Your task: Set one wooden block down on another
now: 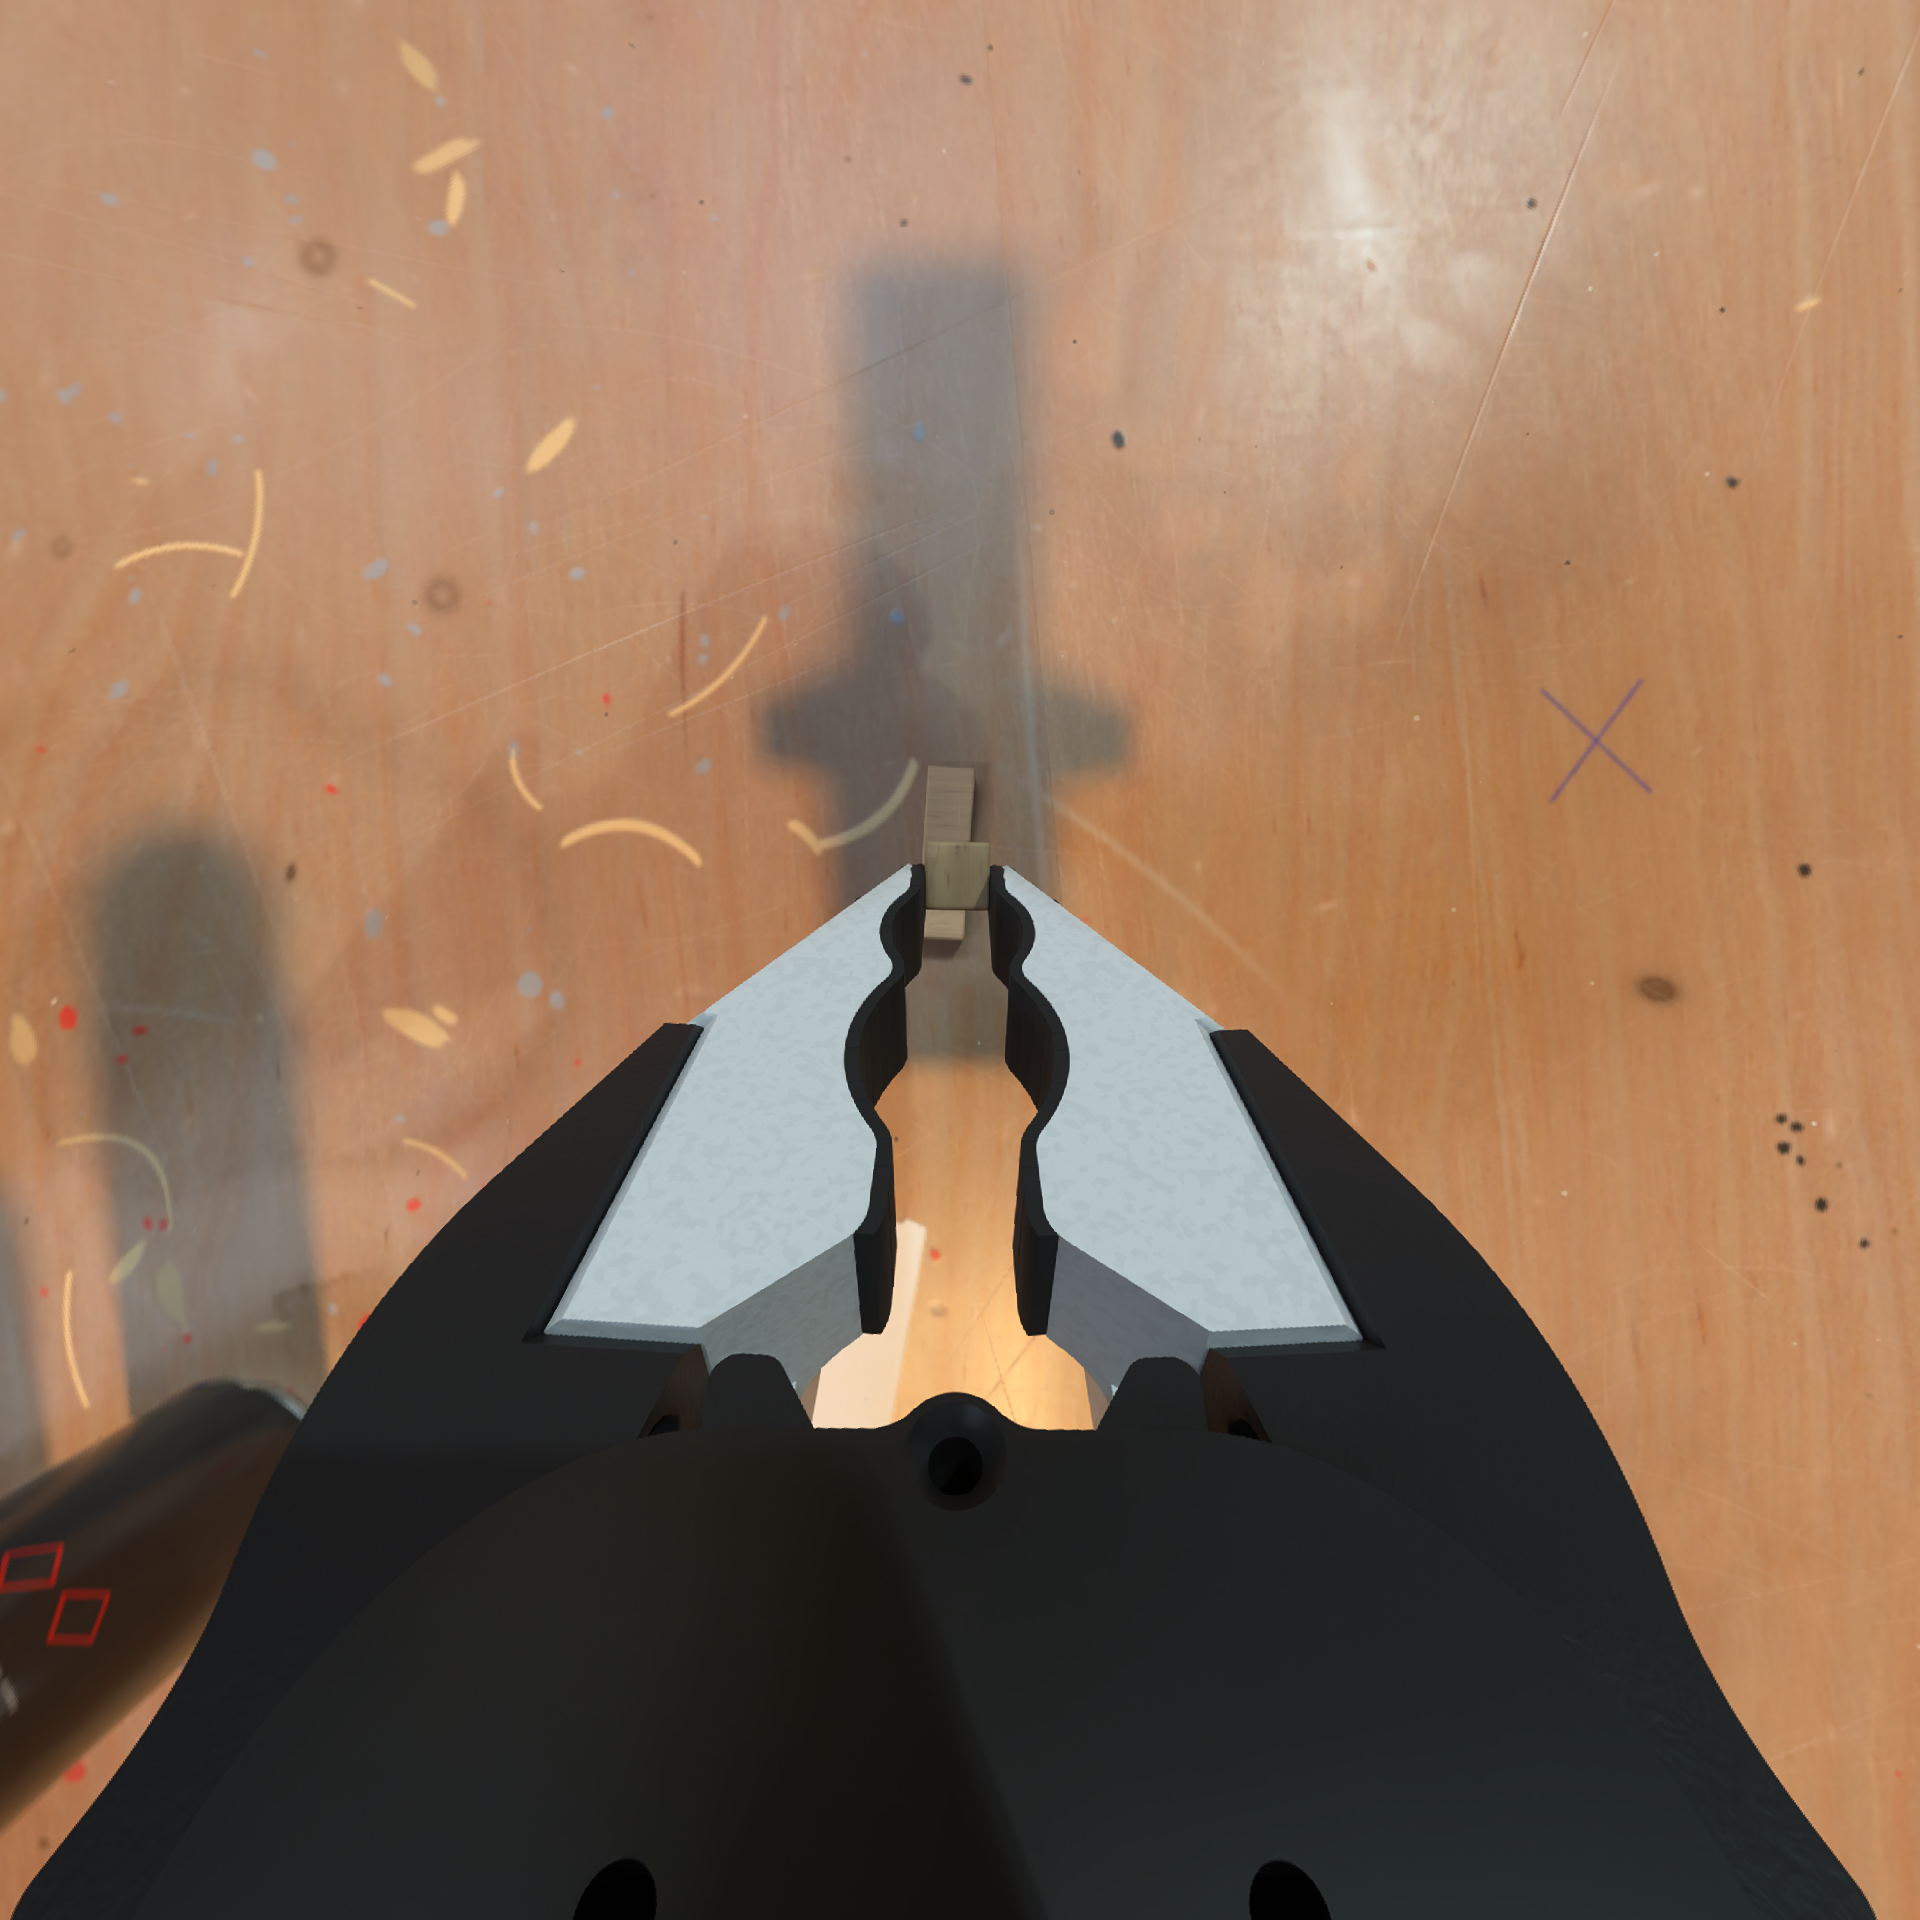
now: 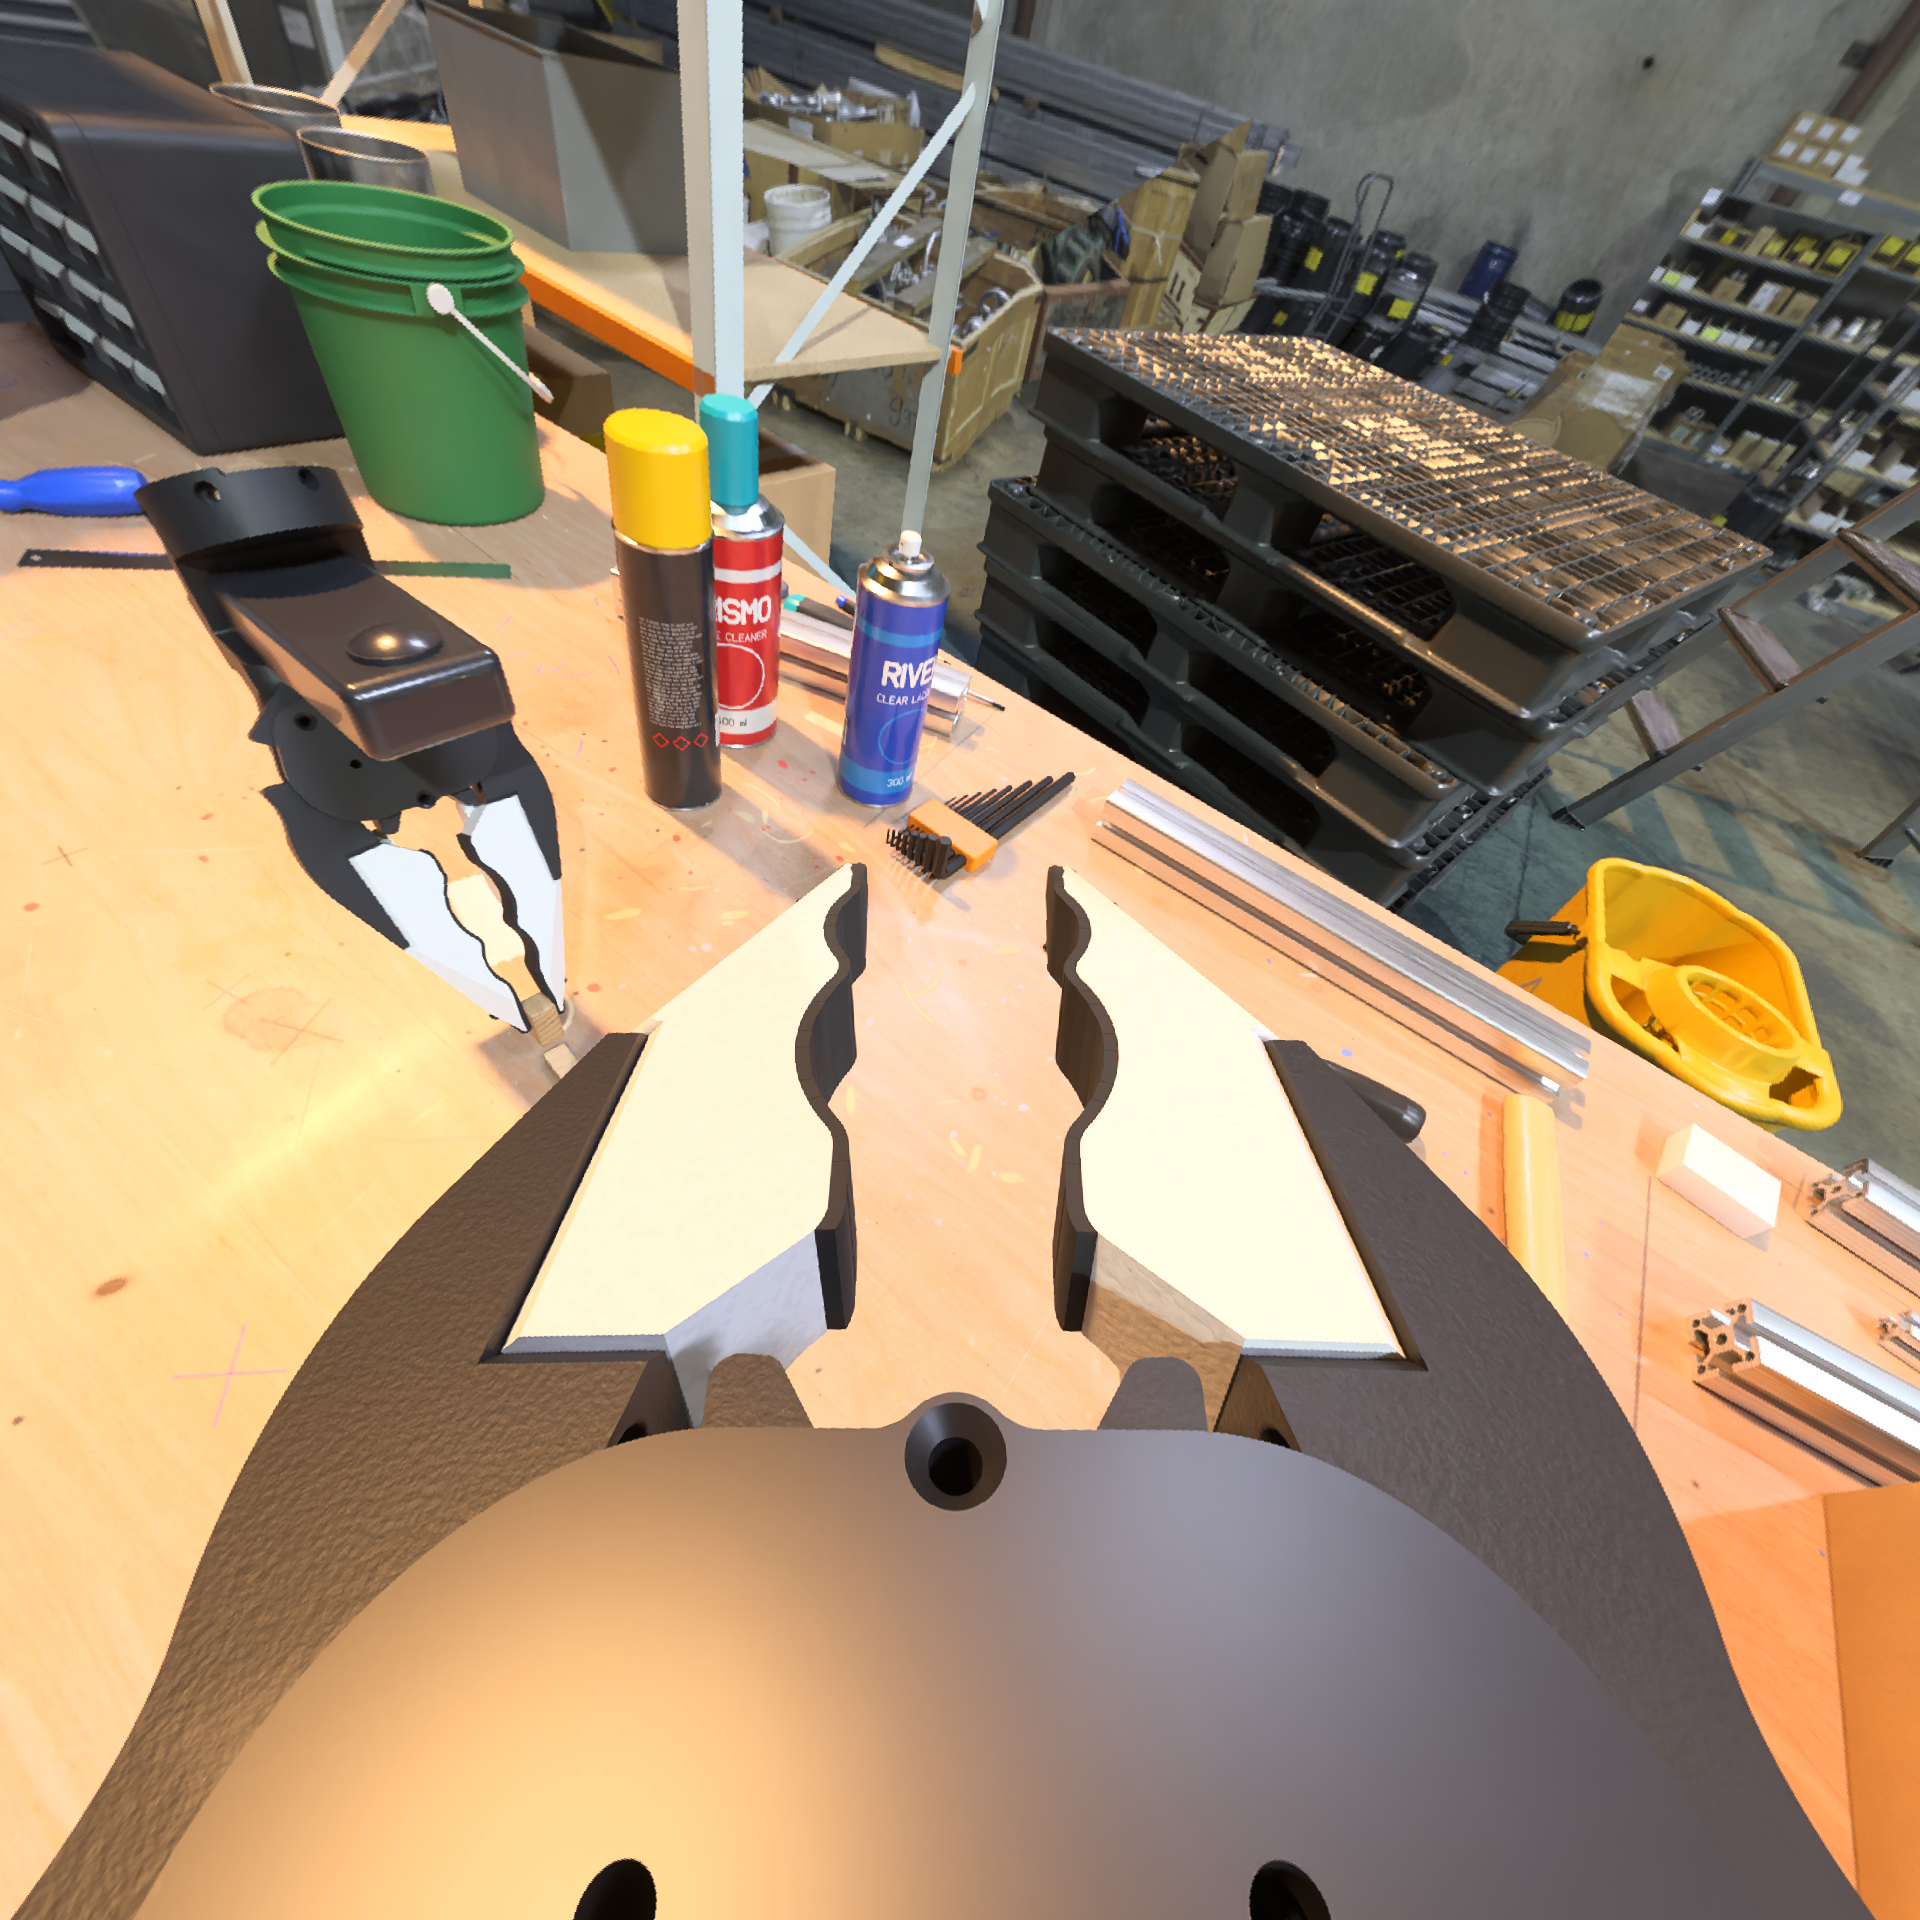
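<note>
A: Where is the left gripper [image 1: 955, 883]?

B: Pointing down at the bench [image 1: 1351, 623], its fingers drawn narrow around a small block [image 1: 956, 871] pinched at the tips. Under that block lies a second block [image 1: 950, 802], longer, showing both beyond and nearer than the held one. Whether the two touch I cannot tell.

A: And from the right wrist view?

B: The left gripper [image 2: 540, 1013] stands left of the black can [image 2: 667, 623], tilted down, with the block [image 2: 544, 1018] between its tips and the second block [image 2: 561, 1058] peeking out just below it.

A: The right gripper [image 2: 954, 899]?

B: Fingers spread wide, nothing between them, hovering over the bench [image 2: 156, 1143] nearer than the black can. Its tips point toward a set of hex keys [image 2: 971, 821].

A: What else stands by the black can?

B: A red can [image 2: 748, 613] touching it behind, a blue can [image 2: 894, 675] to its right, and a green bucket [image 2: 416, 353] behind and to its left.
</note>
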Controlling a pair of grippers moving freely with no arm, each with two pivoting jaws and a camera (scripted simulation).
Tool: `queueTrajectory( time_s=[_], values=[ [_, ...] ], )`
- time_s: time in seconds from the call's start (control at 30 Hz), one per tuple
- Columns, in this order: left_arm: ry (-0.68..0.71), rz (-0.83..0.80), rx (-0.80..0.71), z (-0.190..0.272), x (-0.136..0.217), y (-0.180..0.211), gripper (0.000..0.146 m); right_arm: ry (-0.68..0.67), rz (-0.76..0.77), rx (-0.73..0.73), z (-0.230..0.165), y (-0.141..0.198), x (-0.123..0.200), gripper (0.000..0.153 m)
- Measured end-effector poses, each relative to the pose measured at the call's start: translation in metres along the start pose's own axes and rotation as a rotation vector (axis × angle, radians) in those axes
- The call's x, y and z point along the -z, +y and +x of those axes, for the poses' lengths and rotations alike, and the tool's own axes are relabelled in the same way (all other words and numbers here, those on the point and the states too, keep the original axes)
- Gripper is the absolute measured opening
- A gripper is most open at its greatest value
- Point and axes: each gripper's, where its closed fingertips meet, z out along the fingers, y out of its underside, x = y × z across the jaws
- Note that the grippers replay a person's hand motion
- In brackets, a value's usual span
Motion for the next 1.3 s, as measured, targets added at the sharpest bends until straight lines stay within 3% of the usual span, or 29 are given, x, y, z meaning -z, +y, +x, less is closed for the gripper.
queueTrajectory(
  time_s=[0.37,1.07,1.2,1.3],
  values=[
    [0.052,-0.066,-0.016,-0.004,-0.022,0.001,0.011,0.0,-0.075,0.002,0.006,0.014,-0.006,0.034],
    [0.055,-0.075,-0.025,-0.002,-0.031,0.008,0.015,0.024,-0.114,-0.023,0.018,0.025,-0.008,0.034],
    [0.024,-0.019,0.002,-0.005,-0.012,-0.003,0.022,0.021,-0.116,-0.021,0.018,0.026,-0.007,0.035],
    [-0.046,0.128,0.042,-0.012,0.037,-0.021,0.02,0.016,-0.109,-0.026,0.02,0.026,-0.006,0.035]
  ],
)
